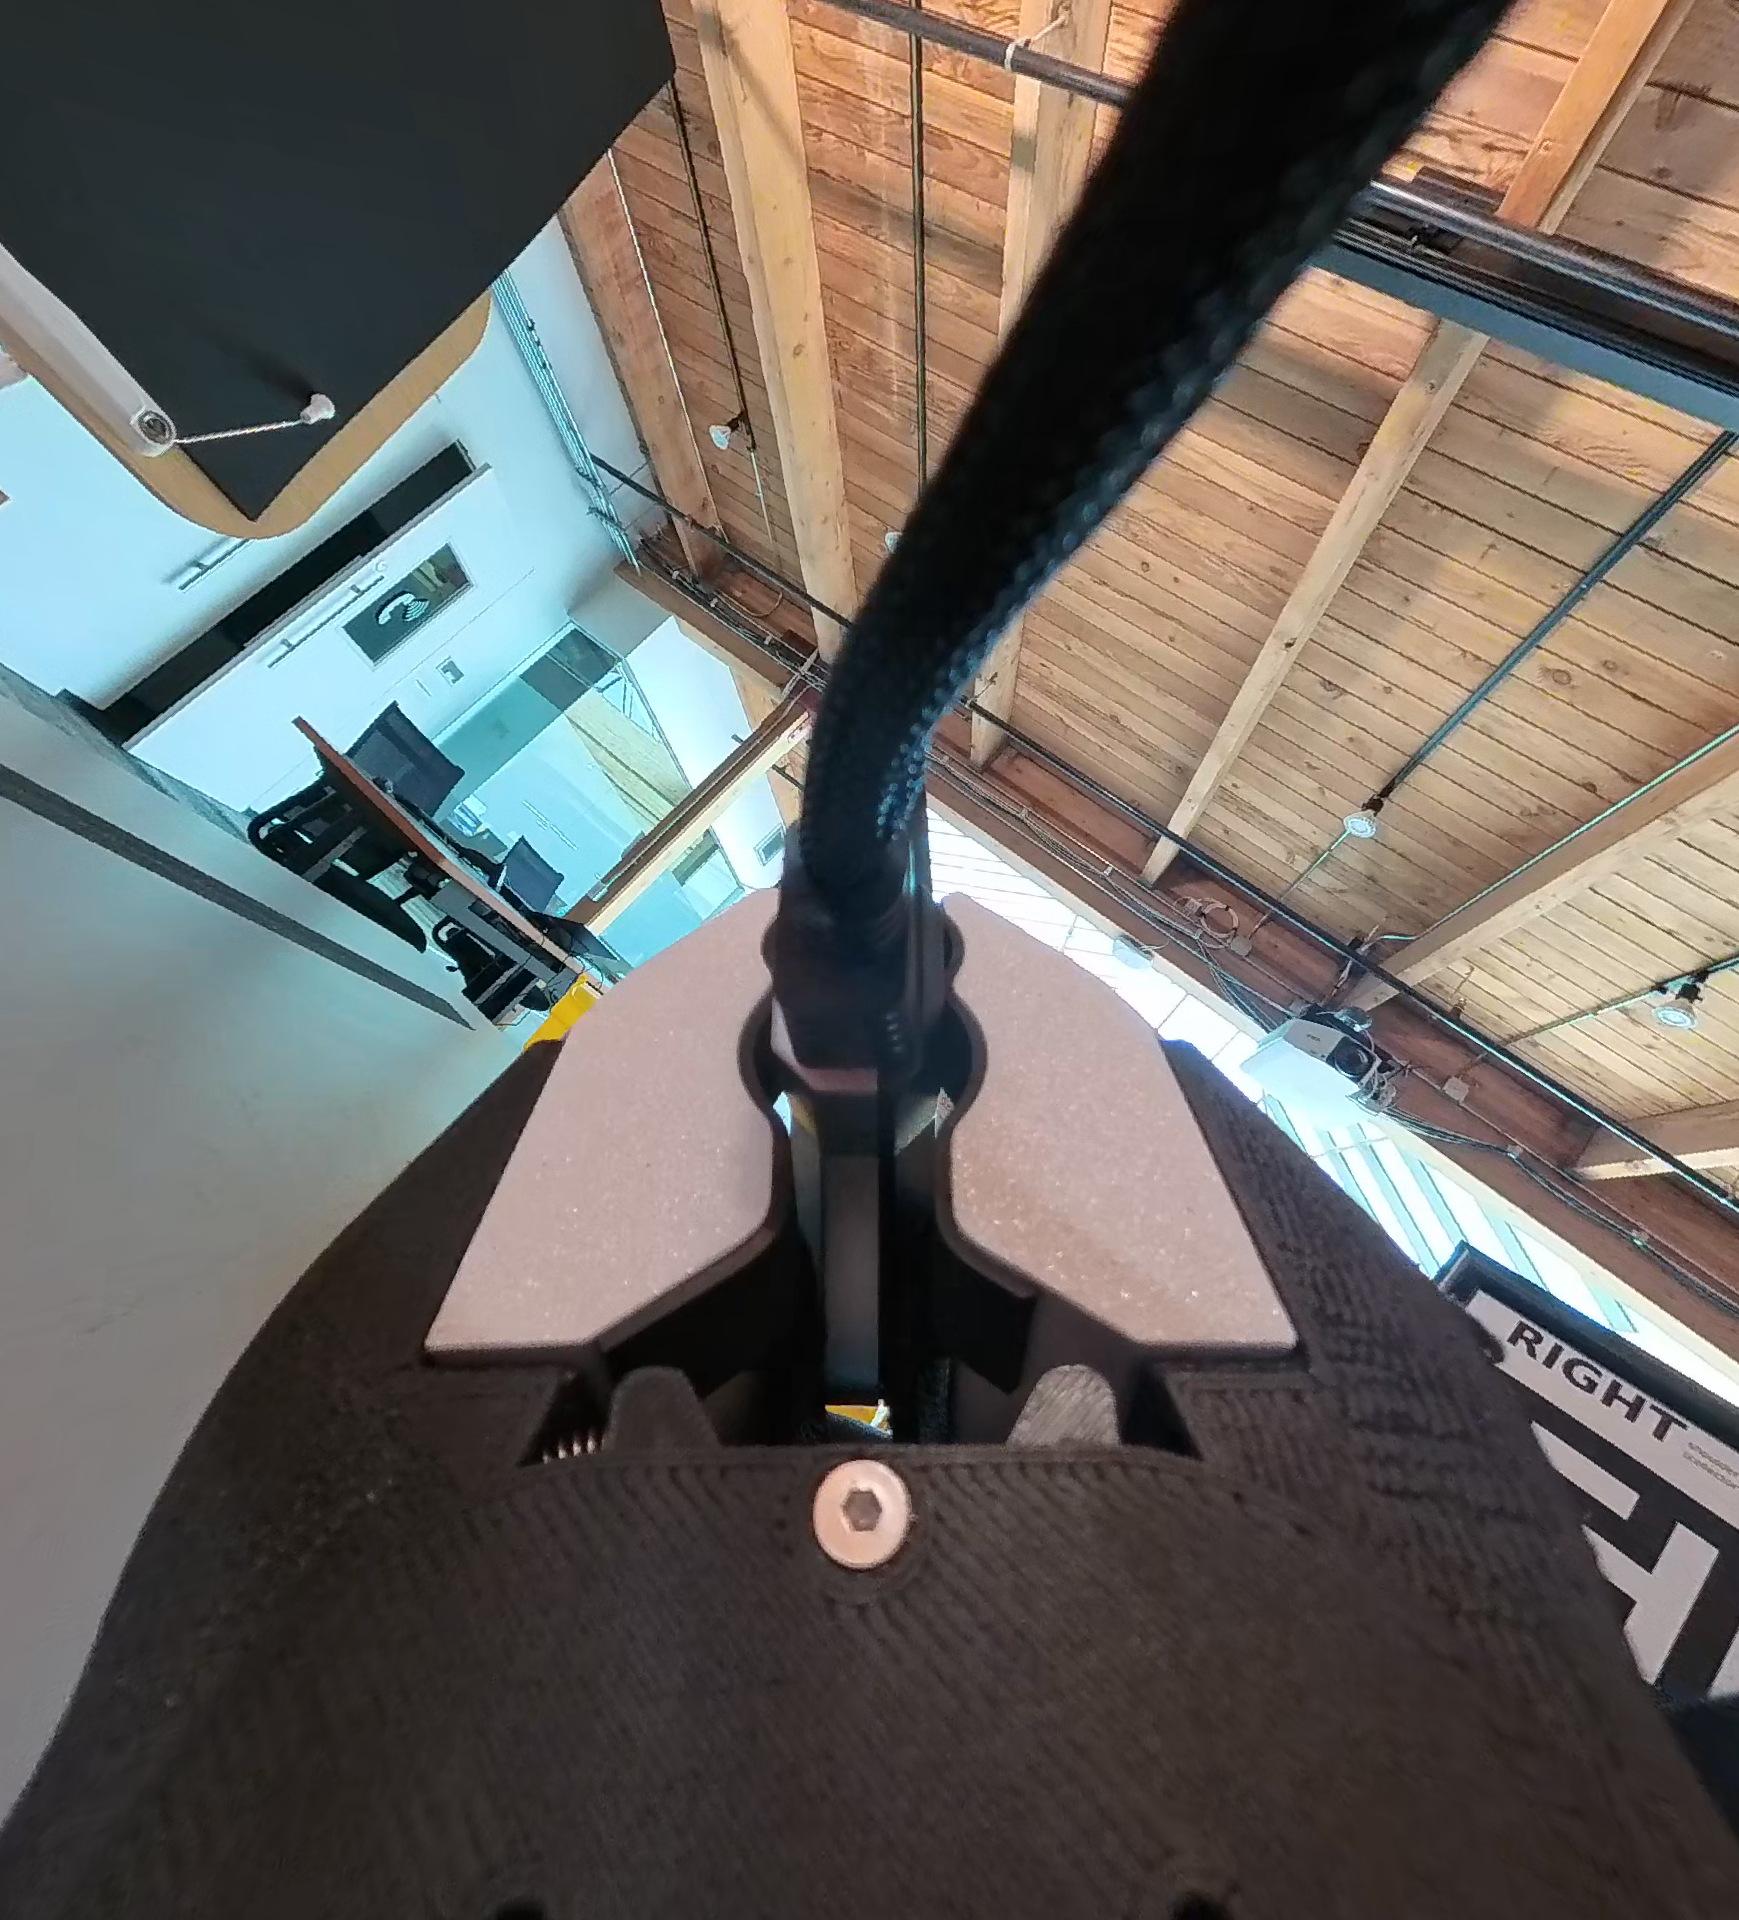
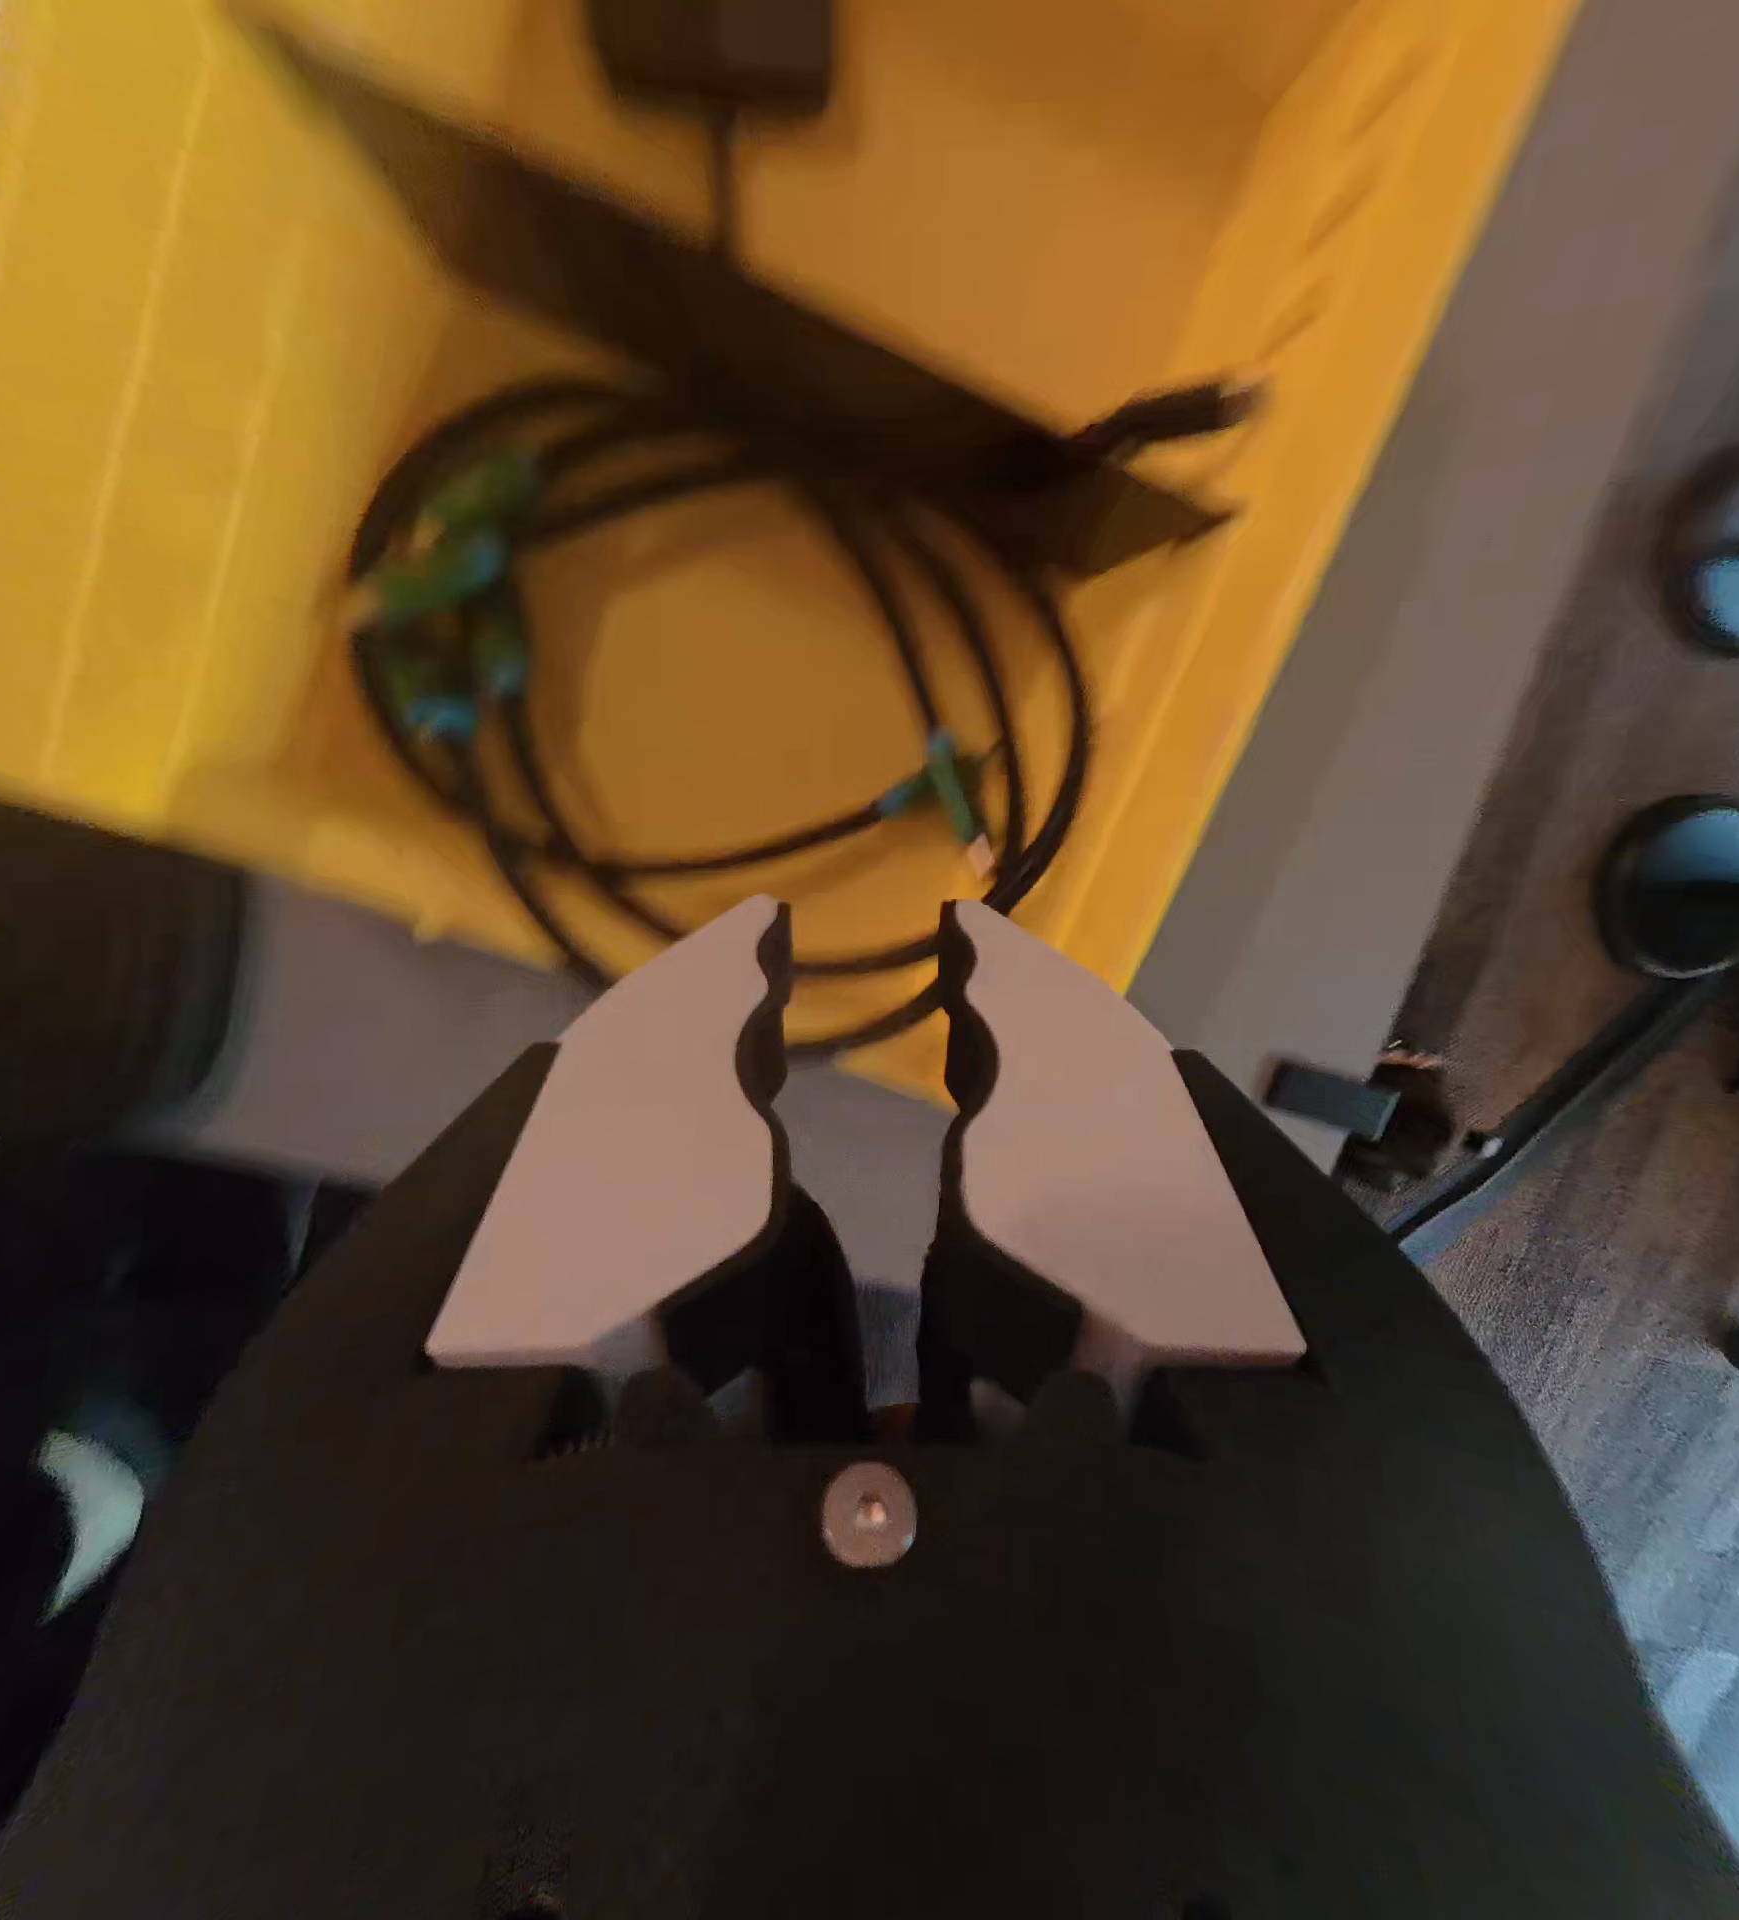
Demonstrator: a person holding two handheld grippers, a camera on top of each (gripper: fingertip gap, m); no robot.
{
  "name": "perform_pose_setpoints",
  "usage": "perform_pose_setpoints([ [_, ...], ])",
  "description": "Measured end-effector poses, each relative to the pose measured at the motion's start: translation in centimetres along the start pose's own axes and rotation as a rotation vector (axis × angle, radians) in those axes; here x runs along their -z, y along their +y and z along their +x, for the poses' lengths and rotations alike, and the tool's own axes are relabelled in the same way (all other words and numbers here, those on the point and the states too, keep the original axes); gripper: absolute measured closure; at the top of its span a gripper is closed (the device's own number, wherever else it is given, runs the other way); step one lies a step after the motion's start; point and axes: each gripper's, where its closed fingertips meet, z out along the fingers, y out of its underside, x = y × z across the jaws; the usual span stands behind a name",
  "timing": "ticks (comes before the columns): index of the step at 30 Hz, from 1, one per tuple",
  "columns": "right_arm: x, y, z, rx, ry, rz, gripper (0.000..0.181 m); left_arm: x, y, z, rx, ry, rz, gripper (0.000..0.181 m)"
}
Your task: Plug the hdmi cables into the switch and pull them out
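My left gripper and right gripper look alike: ribbed black printed bodies, pale grey fingers with scalloped black inner edges, one silver hex screw behind the fingers.

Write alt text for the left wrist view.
The left gripper, aimed up at a wooden ceiling, is shut on the plug end of a black braided cable that curves up out of frame. To the left are a white wall and distant desks.
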Motion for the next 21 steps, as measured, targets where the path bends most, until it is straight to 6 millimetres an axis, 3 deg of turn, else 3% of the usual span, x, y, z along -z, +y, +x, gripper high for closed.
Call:
perform_pose_setpoints([
  [2,0.4,2.0,-1.2,0.069,-0.05,-0.054,0.154,0.0,0.0,0.0,-0.002,0.001,-0.001,0.159],
  [5,-0.2,2.8,-2.6,0.113,-0.124,-0.046,0.15,0.0,0.1,0.0,-0.004,0.0,-0.003,0.159],
  [8,-2.1,3.1,-2.8,0.227,-0.096,-0.06,0.142,-0.1,0.1,0.0,-0.009,-0.002,-0.003,0.159],
  [11,-3.1,2.3,-3.6,0.279,-0.125,-0.026,0.148,0.0,0.1,-0.1,-0.011,-0.006,-0.002,0.159],
  [13,-4.4,2.6,-2.7,0.287,-0.091,-0.078,0.155,0.0,0.1,-0.1,-0.01,-0.007,-0.003,0.159],
  [15,-5.7,2.7,-3.1,0.261,-0.161,-0.109,0.169,0.0,0.1,-0.1,-0.008,-0.006,-0.005,0.159],
  [17,-6.4,2.4,-2.9,0.268,-0.166,-0.117,0.165,0.0,0.1,-0.1,-0.006,-0.008,-0.006,0.159],
  [21,-3.8,0.5,-5.1,0.281,-0.339,0.023,0.153,0.0,0.1,-0.2,-0.001,-0.009,-0.007,0.159],
])
